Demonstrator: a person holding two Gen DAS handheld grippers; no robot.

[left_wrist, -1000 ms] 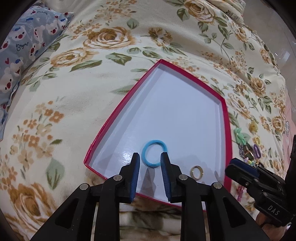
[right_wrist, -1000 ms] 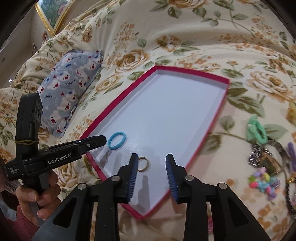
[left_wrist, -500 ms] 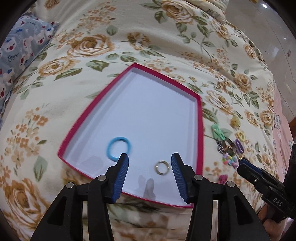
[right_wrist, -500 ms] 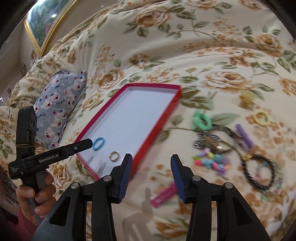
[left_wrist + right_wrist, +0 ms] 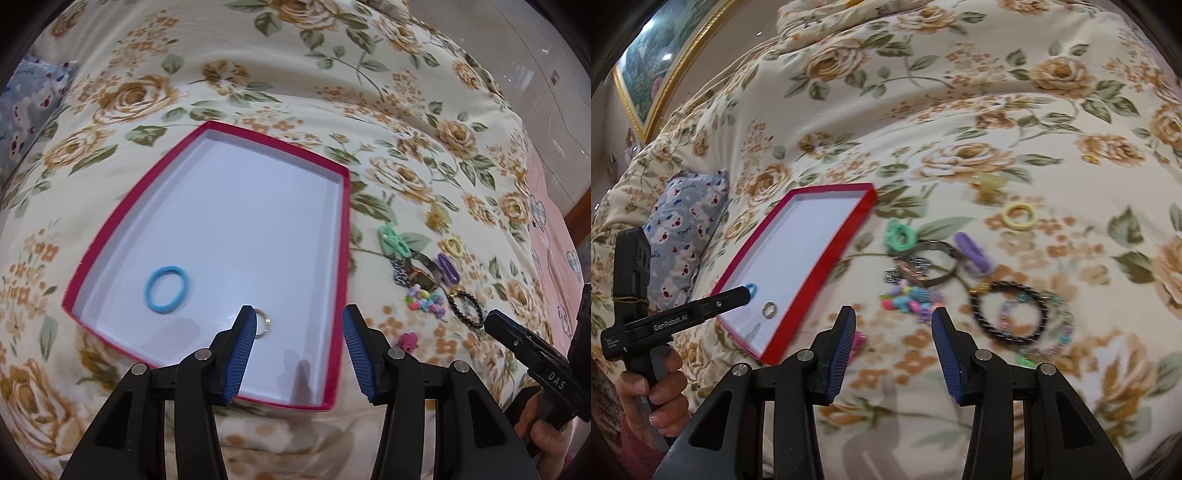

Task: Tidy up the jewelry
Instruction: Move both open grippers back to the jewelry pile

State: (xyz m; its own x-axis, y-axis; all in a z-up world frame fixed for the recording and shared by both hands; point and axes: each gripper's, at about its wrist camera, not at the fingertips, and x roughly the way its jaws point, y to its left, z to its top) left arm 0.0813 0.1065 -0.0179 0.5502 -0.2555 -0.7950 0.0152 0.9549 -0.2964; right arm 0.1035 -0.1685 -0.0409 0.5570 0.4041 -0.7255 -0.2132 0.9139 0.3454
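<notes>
Both grippers stand open and empty: the left gripper over the red tray holding a blue hair tie and ring, the right gripper above loose jewelry on the floral bedspread.

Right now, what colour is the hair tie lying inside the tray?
Light blue. The hair tie shows best in the left wrist view, inside the red-rimmed tray.

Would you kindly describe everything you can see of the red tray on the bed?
The red tray is a shallow rectangular box, cardboard by its look, with low red walls and a plain white floor. It lies flat and open on the floral bedspread. Inside, near its closer end, lie a blue hair tie and a small metal ring, apart from each other. Neither claw touches it.
</notes>
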